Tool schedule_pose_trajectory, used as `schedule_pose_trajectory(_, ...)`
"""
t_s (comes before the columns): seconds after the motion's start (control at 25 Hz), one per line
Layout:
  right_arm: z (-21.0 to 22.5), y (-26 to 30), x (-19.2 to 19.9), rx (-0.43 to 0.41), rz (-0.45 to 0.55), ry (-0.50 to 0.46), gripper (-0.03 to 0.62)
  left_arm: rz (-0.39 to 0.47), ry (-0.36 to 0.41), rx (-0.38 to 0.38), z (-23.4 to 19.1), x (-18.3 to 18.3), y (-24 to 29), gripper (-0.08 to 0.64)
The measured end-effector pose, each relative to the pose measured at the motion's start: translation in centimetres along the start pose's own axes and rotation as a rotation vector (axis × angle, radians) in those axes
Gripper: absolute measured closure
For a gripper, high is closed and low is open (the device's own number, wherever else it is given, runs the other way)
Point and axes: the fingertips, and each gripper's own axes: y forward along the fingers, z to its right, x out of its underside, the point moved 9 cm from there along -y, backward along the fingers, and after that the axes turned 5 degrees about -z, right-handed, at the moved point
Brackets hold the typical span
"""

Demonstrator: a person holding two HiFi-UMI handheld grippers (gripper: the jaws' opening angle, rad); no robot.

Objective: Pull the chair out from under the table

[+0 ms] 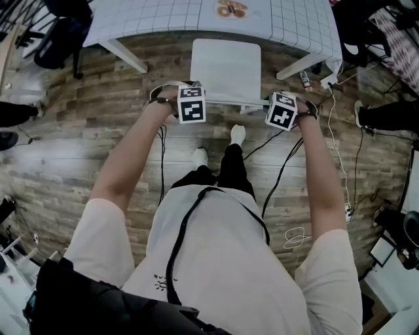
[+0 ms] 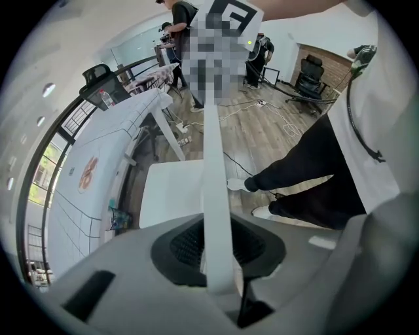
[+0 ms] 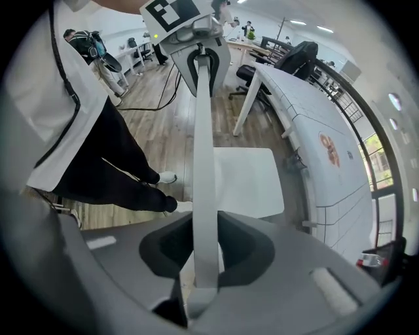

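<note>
left gripper [image 1: 188,98] and right gripper [image 1: 273,105] each pinch an end of the white chair [image 1: 226,69]'s backrest rail [image 1: 232,101]. the rail runs side to side. the seat points toward the table [image 1: 288,23], at its near edge; the cloth's orange print is unreadable.

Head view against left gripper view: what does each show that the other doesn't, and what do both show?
Head view only: the left gripper's marker cube and the person's left arm. Left gripper view only: its pads clamped on the chair back, and the windows beyond the table. Both: the chair seat, the table and the person's legs.
</note>
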Motion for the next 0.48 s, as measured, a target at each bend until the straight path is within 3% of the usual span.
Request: schedule_pose_trajectory(0.48,0.0,-0.09,0.24,-0.025,-0.017,0.018,0.505,0.003,-0.016,0.011,0.02,-0.44,0.03,0.474)
